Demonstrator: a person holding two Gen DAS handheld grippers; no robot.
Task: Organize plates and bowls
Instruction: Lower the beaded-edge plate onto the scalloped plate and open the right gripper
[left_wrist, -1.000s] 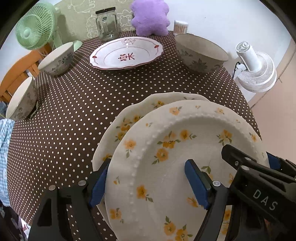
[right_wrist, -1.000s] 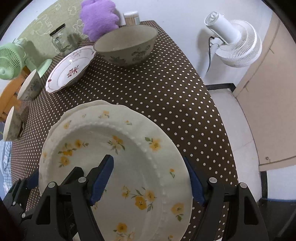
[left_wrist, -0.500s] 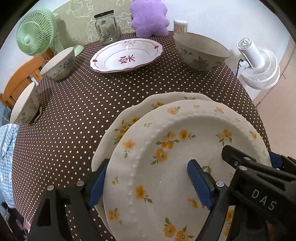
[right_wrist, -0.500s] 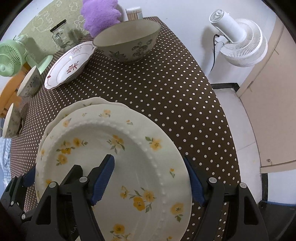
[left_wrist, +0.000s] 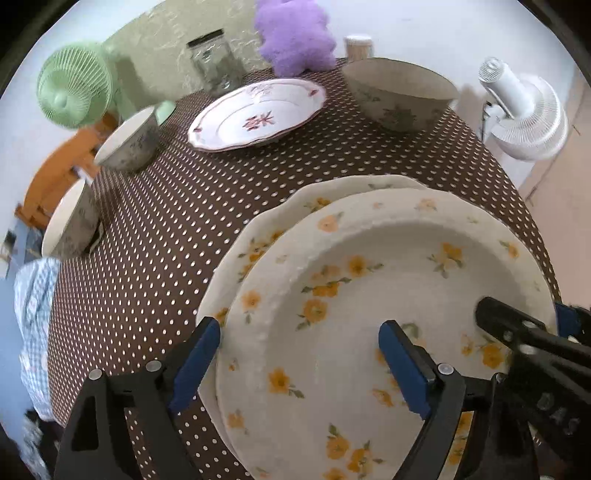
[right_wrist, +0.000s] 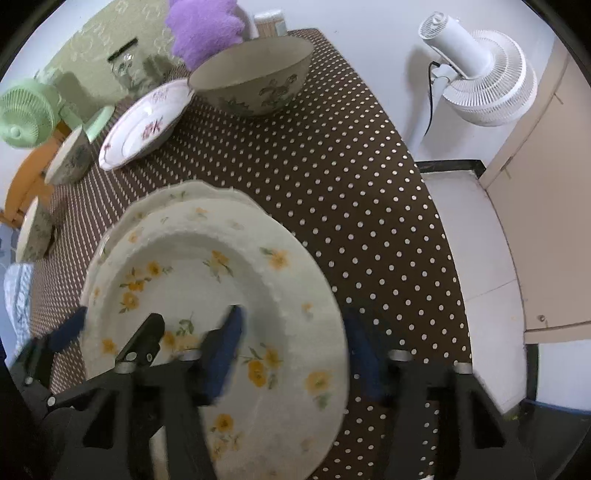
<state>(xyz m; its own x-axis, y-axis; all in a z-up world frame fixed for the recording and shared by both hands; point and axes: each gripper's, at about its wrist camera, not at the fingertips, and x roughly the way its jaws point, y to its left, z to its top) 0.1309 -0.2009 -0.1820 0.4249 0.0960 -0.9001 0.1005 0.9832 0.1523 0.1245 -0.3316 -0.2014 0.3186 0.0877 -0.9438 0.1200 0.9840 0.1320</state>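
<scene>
Top plate (left_wrist: 399, 266) lies stacked on lower plate (left_wrist: 280, 218) at the table's (left_wrist: 155, 236) near edge. Left gripper (left_wrist: 299, 365) and right gripper (right_wrist: 291, 350) both spread wide, straddling the top plate's rim, gripping nothing. Big bowl (right_wrist: 251, 79) stands at the far right corner.

Two plates (left_wrist: 388, 266) lie stacked at the near edge of the tabletop (left_wrist: 166, 236). Behind them sits another plate (left_wrist: 258, 110), with a large bowl (left_wrist: 399, 94) to its right and two smaller bowls (left_wrist: 129, 138) to its left. A jar (left_wrist: 216, 61) stands at the back.
</scene>
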